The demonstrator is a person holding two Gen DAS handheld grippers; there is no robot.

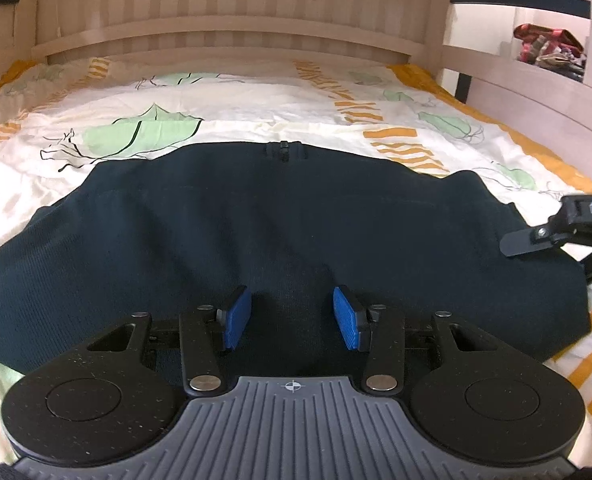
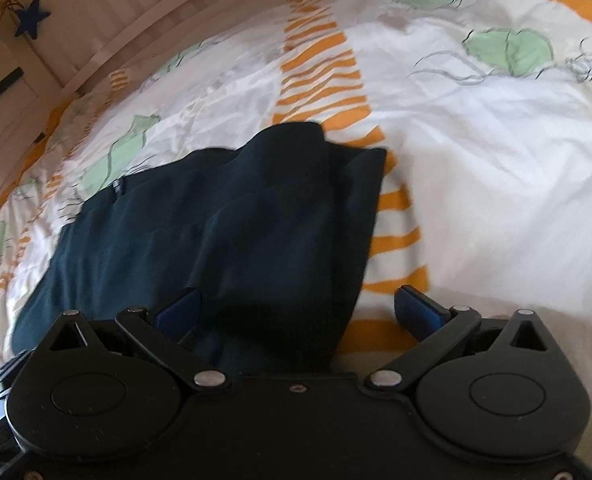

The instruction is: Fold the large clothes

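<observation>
A dark navy garment lies spread across the bed, its zipper end at the far side. My left gripper sits low over the near edge, and its blue pads are closed in on a bunched fold of the cloth that fills the gap. One finger of my right gripper reaches in at the garment's right edge. In the right wrist view the right gripper stands wide open. The garment bulges up between its fingers, and its right pad is over bare sheet.
The bed sheet is white with green leaves and orange stripes. A pale slatted headboard runs along the far side, with a side rail at the right. Clutter sits on a shelf beyond it. A blue star hangs at the left.
</observation>
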